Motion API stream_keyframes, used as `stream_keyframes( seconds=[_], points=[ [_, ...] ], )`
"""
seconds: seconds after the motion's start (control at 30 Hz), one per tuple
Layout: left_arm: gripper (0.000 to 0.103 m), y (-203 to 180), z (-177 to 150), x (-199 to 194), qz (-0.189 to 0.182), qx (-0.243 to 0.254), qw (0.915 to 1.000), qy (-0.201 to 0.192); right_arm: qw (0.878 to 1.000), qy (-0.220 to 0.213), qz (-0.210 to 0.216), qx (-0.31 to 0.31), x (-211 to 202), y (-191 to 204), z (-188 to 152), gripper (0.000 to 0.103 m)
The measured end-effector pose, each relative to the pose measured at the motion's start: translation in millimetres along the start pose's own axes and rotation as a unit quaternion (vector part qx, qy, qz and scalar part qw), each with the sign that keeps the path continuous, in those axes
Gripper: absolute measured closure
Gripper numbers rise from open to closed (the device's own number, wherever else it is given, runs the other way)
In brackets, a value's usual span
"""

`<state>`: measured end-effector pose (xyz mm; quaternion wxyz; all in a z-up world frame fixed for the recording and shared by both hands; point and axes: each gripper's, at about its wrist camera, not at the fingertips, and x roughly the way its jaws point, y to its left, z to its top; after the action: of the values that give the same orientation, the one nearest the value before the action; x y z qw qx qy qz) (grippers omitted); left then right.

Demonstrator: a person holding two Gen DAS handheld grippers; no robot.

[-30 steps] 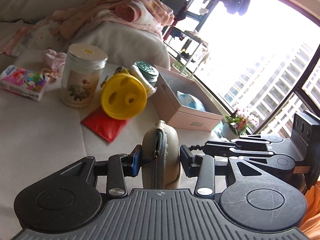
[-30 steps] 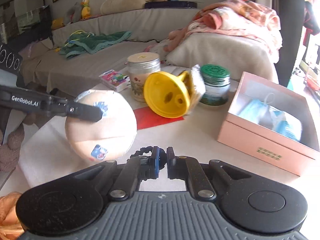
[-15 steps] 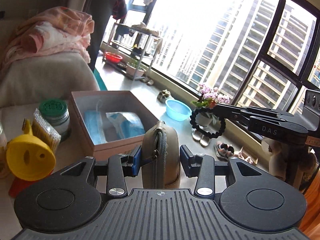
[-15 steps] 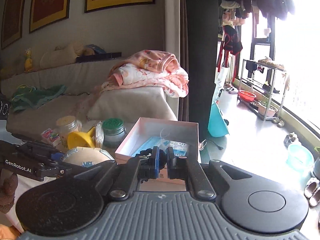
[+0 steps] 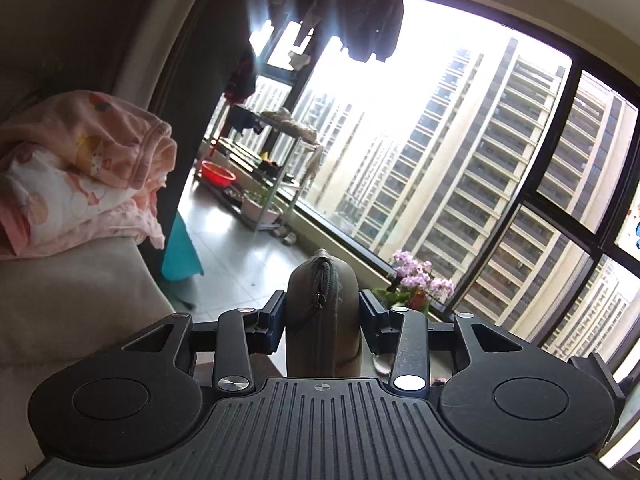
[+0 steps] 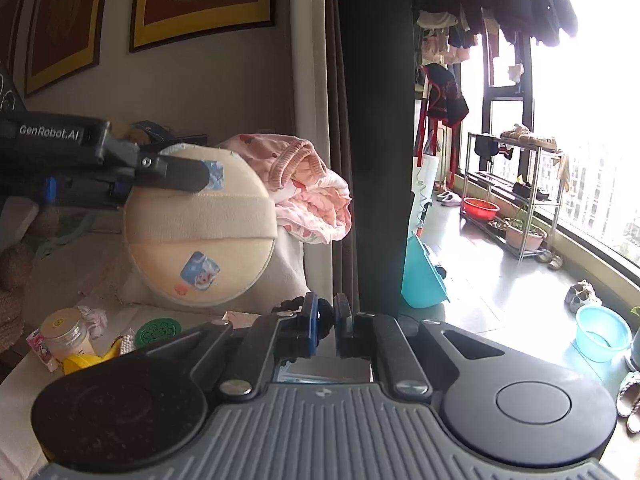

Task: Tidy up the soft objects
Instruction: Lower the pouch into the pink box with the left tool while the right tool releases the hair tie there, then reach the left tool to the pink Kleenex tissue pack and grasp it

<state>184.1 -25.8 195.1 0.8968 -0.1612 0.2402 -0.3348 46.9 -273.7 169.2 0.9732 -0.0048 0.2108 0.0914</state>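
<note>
1. Left gripper [image 5: 322,318]: jaws clamped on round beige zip pouch [image 5: 320,312], held edge-up in the air.
2. Right gripper [image 6: 323,330]: jaws nearly closed, pinching black bead bracelet [image 6: 294,305].
3. Pink blanket [image 5: 80,176]: far left, on sofa.

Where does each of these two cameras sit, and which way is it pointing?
Left wrist: sits behind the left gripper, faces the window; its own fingers clamp a round pouch.
Right wrist: sits behind the right gripper, faces the curtain and sofa; its fingers pinch a dark bead bracelet, and the left gripper crosses at left.
Shared: the pouch, pink blanket, red basin and metal rack.
</note>
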Motion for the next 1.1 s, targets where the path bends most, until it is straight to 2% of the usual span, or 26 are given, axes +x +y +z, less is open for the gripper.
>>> stream_keyframes(
  seconds=[0.03, 0.07, 0.1, 0.17, 0.23, 0.37, 0.5, 0.63, 0.73, 0.83, 0.93, 1.03, 1.1],
  points=[
    [0.060, 11, -6, 14, 0.017, -0.009, 0.9997, 0.013, 1.000, 0.022, -0.002, 0.002, 15, 0, -7, 0.082],
    [0.060, 24, -14, 31, 0.039, -0.016, 0.9983, 0.038, 0.999, 0.045, 0.001, 0.008, 26, 0, -16, 0.071],
    [0.060, 36, -25, 43, 0.055, -0.019, 0.9961, 0.066, 0.998, 0.058, 0.008, 0.012, 32, 0, -22, 0.065],
    [0.060, 56, -43, 57, 0.065, -0.027, 0.9930, 0.095, 0.996, 0.084, 0.024, 0.008, 37, 3, -44, 0.065],
    [0.060, 68, -51, 53, 0.067, -0.040, 0.9929, 0.090, 0.995, 0.100, 0.017, -0.010, 40, 8, -56, 0.064],
    [0.060, 72, -58, 19, 0.060, -0.037, 0.9955, 0.064, 0.993, 0.118, 0.002, -0.019, 45, 11, -64, 0.058],
    [0.060, 63, -81, -41, 0.079, -0.011, 0.9953, 0.055, 0.994, 0.113, 0.004, 0.008, 45, 12, -59, 0.048],
    [0.060, 65, -116, -97, 0.086, -0.023, 0.9942, 0.059, 0.994, 0.110, 0.014, 0.011, 41, 23, -50, 0.047],
    [0.060, 66, -144, -130, 0.097, -0.033, 0.9932, 0.055, 0.995, 0.097, -0.001, 0.019, 42, 23, -38, 0.047],
    [0.060, 67, -168, -151, 0.096, -0.052, 0.9927, 0.052, 0.993, 0.087, -0.038, 0.067, 59, -3, -24, 0.041],
    [0.060, 68, -185, -165, 0.088, -0.062, 0.9929, 0.051, 0.980, 0.112, -0.063, 0.148, 88, -38, -26, 0.041],
    [0.060, 70, -190, -165, 0.088, -0.063, 0.9928, 0.052, 0.967, 0.145, -0.039, 0.206, 111, -55, -36, 0.041],
    [0.060, 72, -193, -166, 0.087, -0.061, 0.9927, 0.057, 0.966, 0.151, -0.012, 0.212, 114, -49, -38, 0.041]
  ],
)
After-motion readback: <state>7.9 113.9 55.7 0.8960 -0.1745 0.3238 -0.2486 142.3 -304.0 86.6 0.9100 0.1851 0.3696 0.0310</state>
